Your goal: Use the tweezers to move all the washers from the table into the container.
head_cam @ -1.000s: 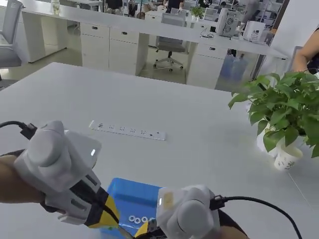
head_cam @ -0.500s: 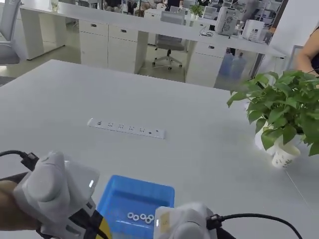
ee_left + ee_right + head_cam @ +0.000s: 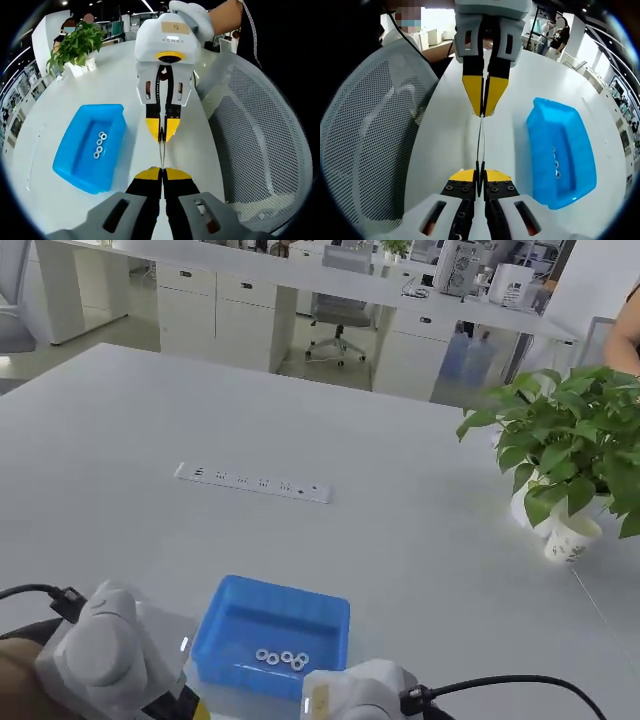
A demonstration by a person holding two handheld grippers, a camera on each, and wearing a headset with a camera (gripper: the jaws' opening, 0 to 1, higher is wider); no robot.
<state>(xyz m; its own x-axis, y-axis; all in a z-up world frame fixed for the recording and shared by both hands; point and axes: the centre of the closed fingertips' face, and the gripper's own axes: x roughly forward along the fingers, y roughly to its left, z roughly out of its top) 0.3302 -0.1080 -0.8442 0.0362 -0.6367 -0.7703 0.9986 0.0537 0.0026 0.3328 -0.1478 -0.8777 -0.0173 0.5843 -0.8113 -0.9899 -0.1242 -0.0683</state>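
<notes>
- An open office is seen across the top of the head view, with a long white desk point(image 3: 250, 275) and a rolling chair point(image 3: 340, 325) behind it.
- The white table point(image 3: 400, 530) takes up most of that view. Its top is smooth, so a dropped tool would likely skid rather than stay put.
- A grey mesh chair back point(image 3: 260, 125) is seen at the right of the left gripper view, close to the table edge. Anything let slip there could be lost over the side.
- A potted plant point(image 3: 575, 440) stands at the right edge of the head view, well apart from the work.
- The blue container point(image 3: 270, 625) sits at lower centre of the head view. It looks light and could be shoved by a careless swing.
- A power strip point(image 3: 250, 483) lies left of centre, well beyond the container.
- The left gripper point(image 3: 162, 172) is pressed together on one end of the tweezers point(image 3: 161, 152), at the bottom centre of its own view.
- The right gripper point(image 3: 479, 179) is likewise clamped on the other end.
- The tweezers are stretched as a thin line between the two claws, beside the container. If the hands are drawn apart or twisted unevenly, the tool may be bent or pulled free.
- Four washers point(image 3: 282, 658) lie in a row on the container's floor, so the transfer is judged nearly or fully done.
</notes>
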